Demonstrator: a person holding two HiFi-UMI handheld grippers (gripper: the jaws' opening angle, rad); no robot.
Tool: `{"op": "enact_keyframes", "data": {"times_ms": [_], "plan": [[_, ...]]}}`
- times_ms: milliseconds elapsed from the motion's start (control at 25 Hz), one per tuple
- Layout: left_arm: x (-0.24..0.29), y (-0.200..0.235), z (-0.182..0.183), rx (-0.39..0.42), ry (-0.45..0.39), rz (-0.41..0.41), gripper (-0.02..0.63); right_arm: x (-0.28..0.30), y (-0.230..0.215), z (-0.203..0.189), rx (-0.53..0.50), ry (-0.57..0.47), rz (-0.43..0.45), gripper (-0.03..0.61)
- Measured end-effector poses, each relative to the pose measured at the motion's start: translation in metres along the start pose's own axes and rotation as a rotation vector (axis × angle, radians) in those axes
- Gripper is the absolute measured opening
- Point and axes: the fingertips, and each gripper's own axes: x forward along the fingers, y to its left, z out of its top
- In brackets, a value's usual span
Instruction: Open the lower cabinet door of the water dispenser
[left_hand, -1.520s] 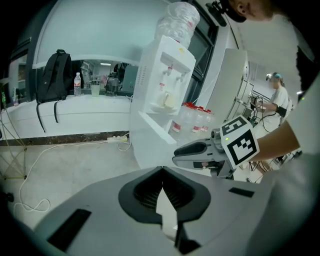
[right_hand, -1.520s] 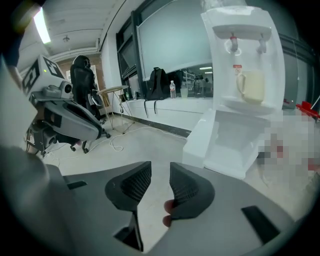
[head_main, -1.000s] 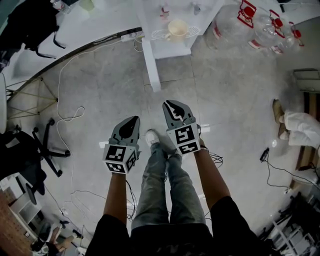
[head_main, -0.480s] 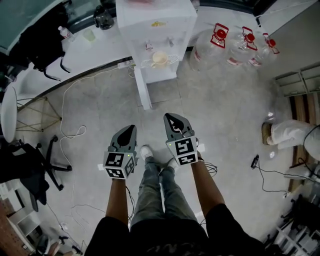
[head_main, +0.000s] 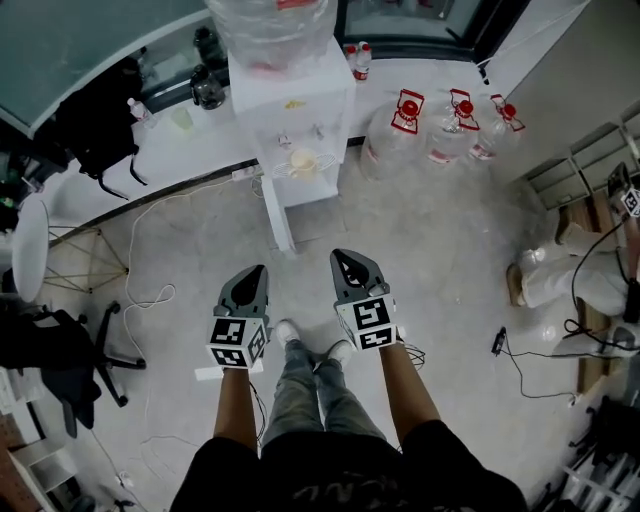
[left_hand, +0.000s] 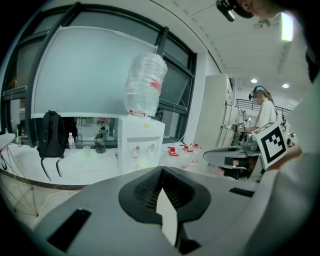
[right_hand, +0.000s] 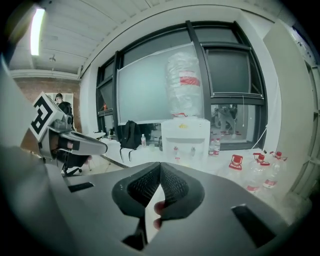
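Water dispenser (head_main: 290, 110) stands top centre of the head view, with a big bottle (head_main: 270, 25) on top, well apart from both tools. Left tongs (head_main: 257, 272) sit lower, left of centre, pressed together with nothing pinched. Right tongs (head_main: 346, 260), right of centre, are likewise pressed together and empty.
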Motion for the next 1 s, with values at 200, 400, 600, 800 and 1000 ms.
{"op": "enact_keyframes", "data": {"times_ms": [200, 400, 600, 800, 1000], "plan": [[-0.013, -0.020, 0.033, 0.030, -0.039, -0.001, 0.012, -0.030, -0.012, 0.029, -0.012, -0.017, -0.013, 0.015], [-0.037, -0.037, 0.060, 0.072, -0.065, -0.003, 0.012, -0.061, -0.009, 0.060, -0.027, -0.063, -0.028, 0.015], [-0.058, -0.047, 0.079, 0.081, -0.099, -0.006, 0.012, -0.085, -0.005, 0.082, -0.035, -0.100, -0.041, 0.015], [-0.081, -0.052, 0.097, 0.077, -0.141, -0.002, 0.012, -0.108, 0.001, 0.104, -0.047, -0.135, -0.055, 0.015], [-0.096, -0.052, 0.115, 0.081, -0.179, 0.011, 0.012, -0.123, 0.001, 0.123, -0.058, -0.164, -0.073, 0.015]]}}
